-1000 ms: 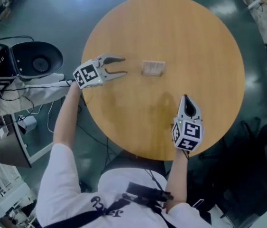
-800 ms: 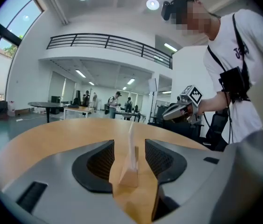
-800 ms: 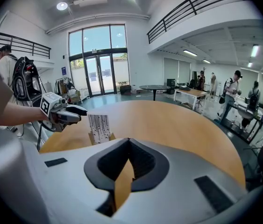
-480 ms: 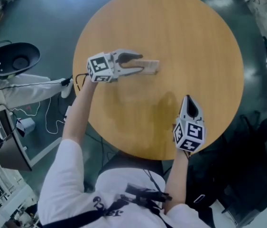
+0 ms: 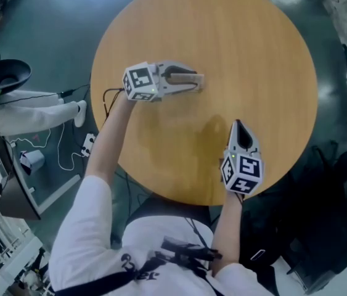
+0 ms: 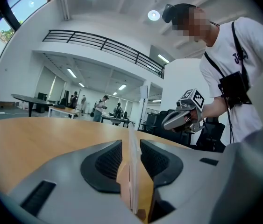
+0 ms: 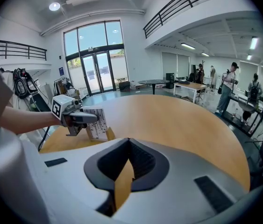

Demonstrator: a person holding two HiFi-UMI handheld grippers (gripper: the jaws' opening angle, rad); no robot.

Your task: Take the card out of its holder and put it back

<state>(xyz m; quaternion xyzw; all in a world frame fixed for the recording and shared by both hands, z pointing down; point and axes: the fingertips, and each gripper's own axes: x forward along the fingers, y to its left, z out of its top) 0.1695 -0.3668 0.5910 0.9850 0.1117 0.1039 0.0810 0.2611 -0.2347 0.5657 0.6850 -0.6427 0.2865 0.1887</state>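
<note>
The left claw (image 5: pixel 193 80), jaws just closing, straddles the card (image 7: pixel 95 120) from nine o'clock without pinching it yet. Next likely comes a pinch and a lift; the right claw (image 5: pixel 238 126) is closed.

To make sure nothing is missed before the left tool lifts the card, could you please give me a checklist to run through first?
1. Card between the left tool's jaws: ok, it stands edge-on between them.
2. Grip closed on the card: not ok. The jaws have just been closing, but a gap shows on each side.
3. Card seated in its holder: ok.
4. Right tool apart from the card: ok. It is shut and empty, near the table's edge.
5. Holder steadied against lifting: not ok, nothing holds it.
</note>
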